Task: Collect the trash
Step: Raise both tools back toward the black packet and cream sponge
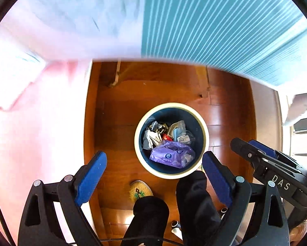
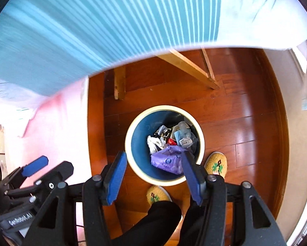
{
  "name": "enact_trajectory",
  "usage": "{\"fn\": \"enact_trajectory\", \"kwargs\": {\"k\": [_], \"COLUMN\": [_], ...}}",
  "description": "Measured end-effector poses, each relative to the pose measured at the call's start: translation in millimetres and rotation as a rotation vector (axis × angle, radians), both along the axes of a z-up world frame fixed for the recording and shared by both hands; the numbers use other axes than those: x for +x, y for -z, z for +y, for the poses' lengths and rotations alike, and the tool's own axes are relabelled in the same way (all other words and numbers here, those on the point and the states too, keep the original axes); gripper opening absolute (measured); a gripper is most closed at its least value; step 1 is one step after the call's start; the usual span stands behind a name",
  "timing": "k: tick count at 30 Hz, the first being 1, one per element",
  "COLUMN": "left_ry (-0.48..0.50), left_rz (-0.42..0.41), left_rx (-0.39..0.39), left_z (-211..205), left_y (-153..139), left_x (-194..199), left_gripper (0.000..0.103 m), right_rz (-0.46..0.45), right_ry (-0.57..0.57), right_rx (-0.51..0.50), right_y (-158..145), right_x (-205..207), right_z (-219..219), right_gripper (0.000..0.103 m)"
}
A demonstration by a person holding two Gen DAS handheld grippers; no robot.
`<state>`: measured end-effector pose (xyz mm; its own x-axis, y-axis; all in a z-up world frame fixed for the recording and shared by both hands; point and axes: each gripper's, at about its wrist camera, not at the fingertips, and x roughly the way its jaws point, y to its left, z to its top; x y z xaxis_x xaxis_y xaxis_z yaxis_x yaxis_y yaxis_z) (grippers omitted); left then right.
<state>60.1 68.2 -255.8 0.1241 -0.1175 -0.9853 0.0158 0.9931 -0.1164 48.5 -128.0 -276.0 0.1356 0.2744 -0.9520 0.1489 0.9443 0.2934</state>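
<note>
My left tool hangs straight over the wastebasket with its blue pads spread wide and nothing between them; my right tool is also parted, less widely, and empty. On the body of my right tool, seen from the left camera, I read "DAS"; on my left tool, seen from the right camera, "GenRobot.AI". The trash sits in the round blue wastebasket with a cream rim on the wooden floor: a purple plastic pack with a round blue logo too small to read, crumpled white paper, a clear wrapper with a white printed label, illegible. My knitted yellow slippers stand just beside the basket, my black trouser legs below. A teal-and-white striped cloth, blurred, overhangs the wooden legs beyond.
</note>
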Motion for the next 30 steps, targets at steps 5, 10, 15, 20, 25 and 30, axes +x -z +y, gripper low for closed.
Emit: {"fn": "enact_trajectory", "kwargs": {"k": [5, 10, 15, 20, 25, 30], "left_ry": [0.013, 0.036, 0.056, 0.070, 0.071, 0.100], "left_rz": [-0.073, -0.163, -0.260, -0.366, -0.489, -0.586], "left_rx": [-0.027, -0.052, -0.081, -0.088, -0.083, -0.086], "left_z": [10, 16, 20, 23, 31, 30], "left_y": [-70, -137, -195, -241, -287, -324], "left_x": [-3, -5, -6, -5, -1, 7], "left_gripper": [0.093, 0.093, 0.093, 0.093, 0.093, 0.093], "right_rz": [-0.057, -0.147, -0.243, -0.352, -0.473, -0.572], "right_ry": [-0.007, -0.013, -0.014, 0.007, 0.028, 0.001], "right_rx": [0.005, -0.007, -0.029, -0.090, -0.140, -0.198], "right_y": [-68, -134, -192, -245, -290, -328], "right_x": [-10, -18, -24, -20, -15, -5], "right_z": [2, 2, 6, 4, 4, 13], "right_gripper": [0.056, 0.056, 0.056, 0.056, 0.056, 0.056]}}
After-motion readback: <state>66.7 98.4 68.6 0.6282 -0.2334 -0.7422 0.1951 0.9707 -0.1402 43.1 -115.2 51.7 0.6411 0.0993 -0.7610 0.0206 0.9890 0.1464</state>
